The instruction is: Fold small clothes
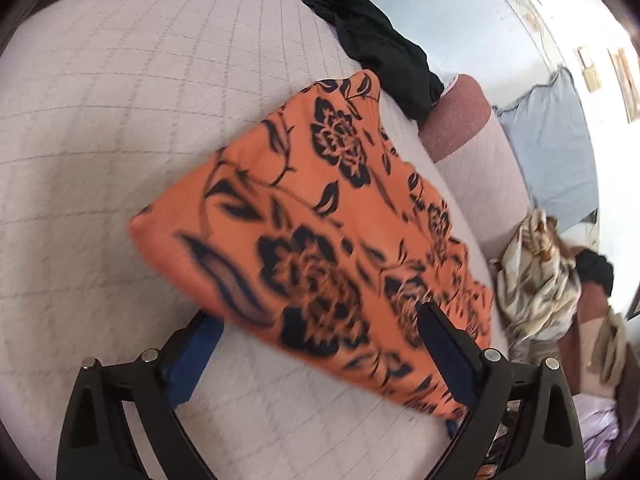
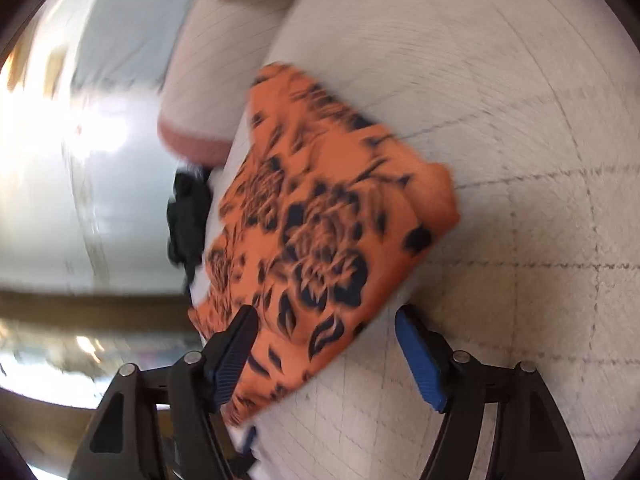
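A folded orange garment with black flower print (image 1: 320, 224) lies on the quilted white mattress (image 1: 120, 120) near its right edge. It also shows in the right wrist view (image 2: 328, 232). My left gripper (image 1: 320, 320) is open, its blue-padded fingers (image 1: 444, 344) spread to either side of the garment's near edge. My right gripper (image 2: 324, 320) is open too, with the garment's near edge lying between its fingers (image 2: 416, 352). The right wrist view is blurred by motion.
A black garment (image 1: 372, 36) lies at the mattress's far edge and shows in the right wrist view (image 2: 188, 220). A cream patterned cloth (image 1: 536, 272) and other clothes are heaped off the bed's right side. A pink-edged cushion (image 1: 456, 116) sits beyond the garment.
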{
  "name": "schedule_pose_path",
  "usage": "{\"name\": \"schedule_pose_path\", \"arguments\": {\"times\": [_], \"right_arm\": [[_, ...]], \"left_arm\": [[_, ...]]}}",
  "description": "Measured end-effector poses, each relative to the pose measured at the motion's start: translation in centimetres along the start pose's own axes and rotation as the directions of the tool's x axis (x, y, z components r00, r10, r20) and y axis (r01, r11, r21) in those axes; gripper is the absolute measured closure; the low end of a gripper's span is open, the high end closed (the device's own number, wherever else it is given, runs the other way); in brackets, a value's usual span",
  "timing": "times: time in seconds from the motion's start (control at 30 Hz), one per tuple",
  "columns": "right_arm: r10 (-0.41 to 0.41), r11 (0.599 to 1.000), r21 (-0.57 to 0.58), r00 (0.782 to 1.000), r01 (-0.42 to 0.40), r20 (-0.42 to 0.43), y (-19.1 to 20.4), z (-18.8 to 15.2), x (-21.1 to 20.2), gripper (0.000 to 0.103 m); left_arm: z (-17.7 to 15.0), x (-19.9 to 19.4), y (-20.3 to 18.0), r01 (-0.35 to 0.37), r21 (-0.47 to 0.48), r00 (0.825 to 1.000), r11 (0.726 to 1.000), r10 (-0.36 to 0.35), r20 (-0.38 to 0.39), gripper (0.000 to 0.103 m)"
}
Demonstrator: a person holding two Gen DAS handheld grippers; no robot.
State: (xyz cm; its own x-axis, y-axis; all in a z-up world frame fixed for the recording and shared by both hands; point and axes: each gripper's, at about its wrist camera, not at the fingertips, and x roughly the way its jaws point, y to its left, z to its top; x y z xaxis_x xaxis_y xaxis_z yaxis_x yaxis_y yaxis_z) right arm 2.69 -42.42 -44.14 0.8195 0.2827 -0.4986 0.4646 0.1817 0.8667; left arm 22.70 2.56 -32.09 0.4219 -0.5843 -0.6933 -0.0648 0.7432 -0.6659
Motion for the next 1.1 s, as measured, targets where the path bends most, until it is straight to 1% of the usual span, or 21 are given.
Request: {"name": "schedule_pose_path", "arguments": {"times": [0.07,0.13,0.17,0.2,0.23,0.27,0.3,0.37,0.4,0.43,0.47,0.5,0.53,0.6,0.63,0.67,0.7,0.77,0.9,1.03,1.1], "right_arm": [[0.032,0.999,0.014,0.999,-0.033,0.023,0.1,0.7,0.4,0.026],[0.042,0.999,-0.014,0.998,-0.042,0.04,0.8,1.4,1.3,0.025],[0.043,0.999,-0.025,0.998,-0.042,0.048,1.0,1.7,1.8,0.025],[0.051,0.998,-0.039,0.997,-0.049,0.061,1.2,2.0,2.3,0.025],[0.059,0.997,-0.052,0.996,-0.056,0.072,1.5,2.1,2.7,0.024],[0.065,0.996,-0.061,0.994,-0.06,0.083,1.7,2.3,3.1,0.023],[0.071,0.995,-0.073,0.993,-0.064,0.092,2.0,2.5,3.5,0.023],[0.059,0.991,-0.123,0.993,-0.046,0.103,2.9,2.9,4.5,0.033],[0.034,0.99,-0.143,0.994,-0.019,0.102,3.2,3.2,4.6,0.061],[-0.008,0.987,-0.157,0.995,0.023,0.095,3.2,3.5,5.0,0.082],[-0.034,0.988,-0.148,0.996,0.046,0.083,3.1,3.7,5.6,0.083],[-0.019,0.991,-0.132,0.995,0.032,0.096,2.9,3.8,5.6,0.084],[-0.025,0.988,-0.149,0.994,0.041,0.107,3.4,3.7,5.5,0.084],[-0.074,0.965,-0.239,0.985,0.111,0.157,5.0,3.1,5.4,0.086],[-0.082,0.952,-0.278,0.98,0.131,0.182,5.6,2.7,5.1,0.086],[-0.08,0.938,-0.315,0.974,0.145,0.21,6.4,2.2,4.7,0.087],[-0.071,0.933,-0.33,0.972,0.145,0.225,6.7,2.0,4.5,0.087],[-0.044,0.924,-0.356,0.965,0.138,0.26,7.4,1.4,3.4,0.088],[-0.025,0.879,-0.442,0.943,0.179,0.332,8.9,-0.2,1.5,0.089],[-0.017,0.835,-0.498,0.917,0.232,0.398,10.1,-1.8,-0.1,0.09],[-0.014,0.827,-0.508,0.912,0.24,0.409,10.3,-2.4,-1.6,0.09]], "left_arm": [[0.5,0.4,-0.1,0.02,-0.019,1.0,1.0,-0.019,0.019,0.007],[0.8,0.8,-0.4,0.036,-0.031,0.998,0.999,-0.035,0.047,0.008],[1.0,1.0,-0.4,0.032,-0.03,0.998,0.999,-0.03,0.057,0.023],[1.0,1.1,-0.6,-0.004,-0.022,0.996,1.0,0.006,0.084,0.034],[1.1,1.3,-0.6,-0.04,-0.013,0.995,0.999,0.041,0.094,0.055],[1.2,1.3,-0.3,-0.058,-0.009,0.994,0.998,0.059,0.094,0.066],[1.2,1.5,-0.1,-0.073,-0.01,0.993,0.997,0.073,0.097,0.069],[1.3,1.5,0.2,-0.064,-0.025,0.992,0.998,0.067,0.105,0.069],[1.4,1.6,0.3,-0.06,-0.029,0.992,0.998,0.063,0.105,0.069],[1.5,1.8,0.3,-0.052,-0.038,0.993,0.998,0.056,0.103,0.062],[1.5,1.8,0.5,-0.037,-0.045,0.994,0.998,0.041,0.105,0.051],[1.5,1.8,0.4,0.002,-0.05,0.994,0.999,0.003,0.112,0.045],[1.4,1.7,0.4,0.011,-0.045,0.993,0.999,-0.006,0.116,0.041],[1.4,1.8,-0.1,-0.012,-0.016,0.993,1.0,0.014,0.118,0.042],[1.3,1.7,-0.3,-0.036,-0.005,0.991,0.999,0.037,0.127,0.057],[1.2,1.5,-0.3,-0.067,0.001,0.988,0.998,0.067,0.139,0.08],[1.3,1.5,-0.3,-0.079,0.005,0.987,0.997,0.077,0.14,0.08],[1.3,1.1,0.1,-0.055,-0.014,0.988,0.998,0.056,0.144,0.085],[0.8,-1.1,-1.0,-0.03,0.02,0.984,0.999,0.026,0.173,0.087],[-0.6,-3.3,-1.1,0.005,0.041,0.986,0.999,-0.012,0.169,0.087],[-1.5,-4.0,-0.6,-0.016,0.034,0.99,0.999,0.011,0.144,0.087]]}}
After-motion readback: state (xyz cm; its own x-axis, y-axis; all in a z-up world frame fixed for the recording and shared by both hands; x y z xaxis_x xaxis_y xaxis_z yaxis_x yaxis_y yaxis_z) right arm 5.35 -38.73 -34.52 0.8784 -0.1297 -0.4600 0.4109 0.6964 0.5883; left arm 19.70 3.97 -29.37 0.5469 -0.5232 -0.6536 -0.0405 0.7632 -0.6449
